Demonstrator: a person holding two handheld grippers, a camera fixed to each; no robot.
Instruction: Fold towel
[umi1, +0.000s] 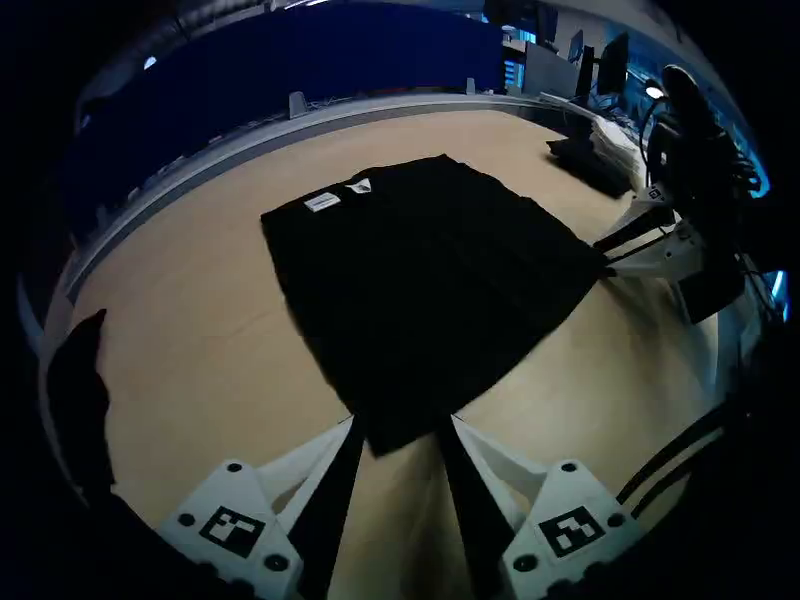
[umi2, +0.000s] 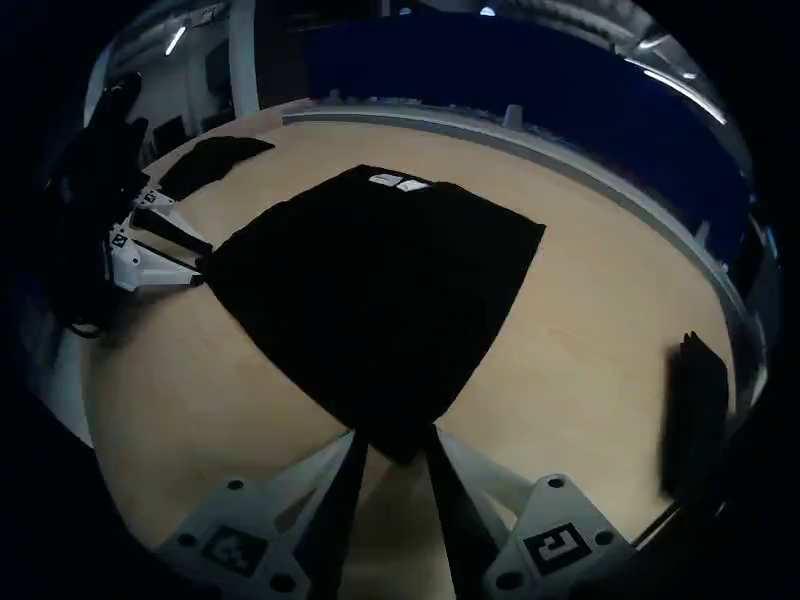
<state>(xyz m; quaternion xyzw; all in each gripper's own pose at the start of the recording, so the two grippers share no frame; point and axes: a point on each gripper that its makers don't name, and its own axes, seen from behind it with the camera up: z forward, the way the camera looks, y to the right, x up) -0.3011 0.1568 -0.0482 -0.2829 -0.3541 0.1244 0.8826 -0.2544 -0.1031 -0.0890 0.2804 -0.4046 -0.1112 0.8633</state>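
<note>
A black towel lies spread flat on the light wooden table, with two white labels at its far edge. In the left gripper view my left gripper stands open, and the towel's near corner lies between its fingers. My right gripper reaches the towel's right corner, held by a dark-sleeved hand. In the right gripper view the right gripper is open around the towel's near corner. The left gripper sits at the towel's left corner, fingers apart.
A second dark cloth lies at the far end of the table, also seen as a dark cloth. A dark object rests near the table edge. A blue partition runs behind the table.
</note>
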